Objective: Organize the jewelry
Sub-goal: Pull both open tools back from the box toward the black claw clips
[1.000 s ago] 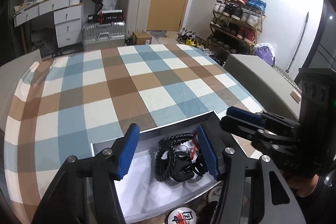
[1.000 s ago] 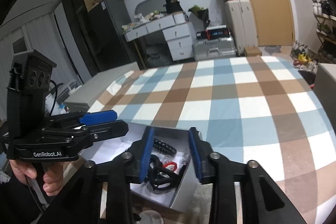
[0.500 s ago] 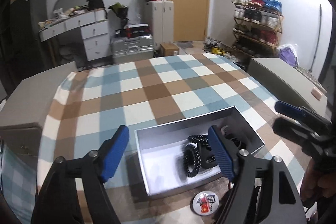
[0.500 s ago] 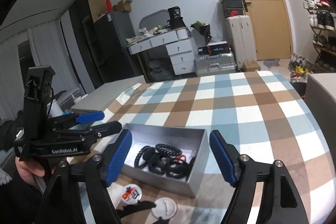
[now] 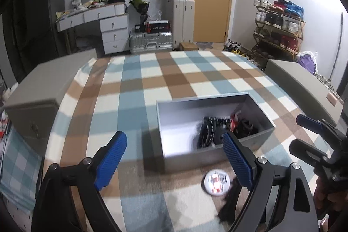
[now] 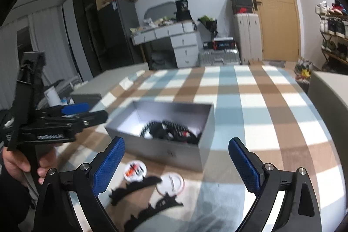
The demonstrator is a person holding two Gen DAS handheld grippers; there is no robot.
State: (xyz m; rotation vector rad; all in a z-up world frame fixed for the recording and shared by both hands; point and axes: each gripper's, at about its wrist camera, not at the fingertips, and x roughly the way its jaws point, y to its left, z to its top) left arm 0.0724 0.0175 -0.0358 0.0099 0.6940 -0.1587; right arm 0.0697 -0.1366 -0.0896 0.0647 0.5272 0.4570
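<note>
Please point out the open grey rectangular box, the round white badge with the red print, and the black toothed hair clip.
Open grey rectangular box (image 6: pixel 167 152), right wrist view, near outer wall.
Round white badge with the red print (image 6: pixel 134 170), right wrist view, printed face.
Black toothed hair clip (image 6: pixel 134 187), right wrist view, upper toothed arm.

Home bedroom — shoe rack (image 5: pixel 279 29), suitcases (image 5: pixel 152 42), dresser (image 5: pixel 108 29)

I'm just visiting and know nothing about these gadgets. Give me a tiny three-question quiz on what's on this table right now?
1. True or false: both the left gripper and the right gripper are open and hold nothing.
2. What lies outside the box, near the round badge? A) a spoon B) a black clip C) a cup
3. Fill in: the black hair ties lie ____ the box.

Key: 1 true; 2 B; 3 inside.
</note>
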